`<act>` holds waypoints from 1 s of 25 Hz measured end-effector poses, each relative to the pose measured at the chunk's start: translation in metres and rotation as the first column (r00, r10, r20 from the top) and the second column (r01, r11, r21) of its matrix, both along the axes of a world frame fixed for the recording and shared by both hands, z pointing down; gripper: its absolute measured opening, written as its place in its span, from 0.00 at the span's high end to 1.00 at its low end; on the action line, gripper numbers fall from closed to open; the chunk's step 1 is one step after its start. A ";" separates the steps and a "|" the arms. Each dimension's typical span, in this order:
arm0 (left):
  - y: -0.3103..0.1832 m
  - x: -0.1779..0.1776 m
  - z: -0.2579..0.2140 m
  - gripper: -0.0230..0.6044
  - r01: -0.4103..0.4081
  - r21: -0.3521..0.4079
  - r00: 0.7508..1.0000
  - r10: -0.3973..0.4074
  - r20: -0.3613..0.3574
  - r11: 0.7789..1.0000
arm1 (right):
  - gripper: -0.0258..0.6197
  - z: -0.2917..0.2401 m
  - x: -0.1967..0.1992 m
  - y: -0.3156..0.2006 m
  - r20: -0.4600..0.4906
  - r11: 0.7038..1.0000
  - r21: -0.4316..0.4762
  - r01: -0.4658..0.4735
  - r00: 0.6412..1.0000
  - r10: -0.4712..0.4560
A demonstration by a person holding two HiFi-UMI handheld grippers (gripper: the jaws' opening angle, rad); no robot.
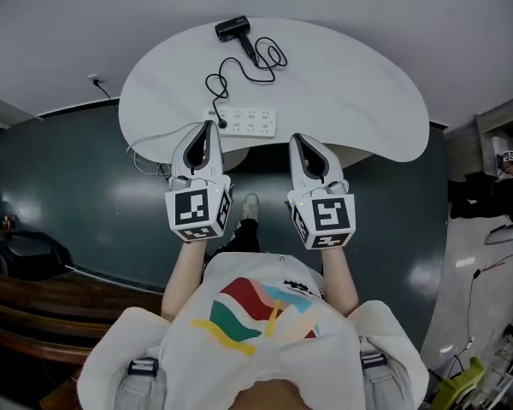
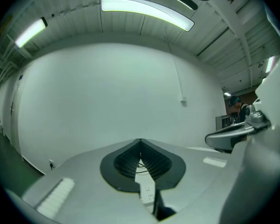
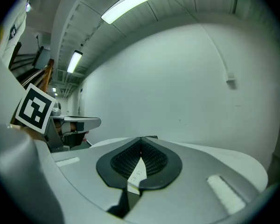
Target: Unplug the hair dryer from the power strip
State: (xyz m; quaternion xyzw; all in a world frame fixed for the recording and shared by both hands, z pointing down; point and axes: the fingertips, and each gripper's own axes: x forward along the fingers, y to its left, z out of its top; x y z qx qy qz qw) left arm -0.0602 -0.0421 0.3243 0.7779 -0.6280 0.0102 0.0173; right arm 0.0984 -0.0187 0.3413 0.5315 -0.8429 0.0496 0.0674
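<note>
A black hair dryer (image 1: 233, 30) lies at the far side of the white rounded table (image 1: 350, 84). Its black cord (image 1: 250, 65) loops across the top to a plug (image 1: 221, 123) in the left end of the white power strip (image 1: 247, 122). My left gripper (image 1: 209, 129) is shut and empty, its tips just short of the strip's left end. My right gripper (image 1: 297, 142) is shut and empty too, near the table's front edge, right of the strip. Through the left gripper's (image 2: 141, 149) pads a bit of the strip (image 2: 147, 192) and cord shows; the right gripper (image 3: 141, 147) also frames the strip (image 3: 136, 175).
Dark green floor (image 1: 68, 186) surrounds the table. A thin white cable (image 1: 145, 148) hangs off the table's left edge towards a wall socket (image 1: 94, 80). A dark chair (image 1: 21, 254) stands at the left and shelving with clutter (image 1: 500, 156) at the right. The person's shoe (image 1: 250, 205) is under the table edge.
</note>
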 end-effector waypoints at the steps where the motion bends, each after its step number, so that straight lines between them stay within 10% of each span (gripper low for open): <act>1: -0.015 -0.005 -0.001 0.96 0.003 0.001 1.000 -0.003 -0.003 1.000 | 0.94 -0.001 -0.004 -0.015 -0.001 1.000 0.000 0.001 1.000 -0.001; 12: -0.135 -0.044 0.006 0.96 0.038 -0.018 0.999 -0.038 -0.006 0.999 | 0.94 0.001 -0.044 -0.137 0.004 1.000 -0.017 0.017 1.000 -0.017; 25: -0.151 -0.024 0.010 0.96 0.126 -0.036 0.992 -0.127 -0.026 0.991 | 0.94 0.000 -0.041 -0.182 -0.013 0.986 -0.026 0.165 0.986 -0.165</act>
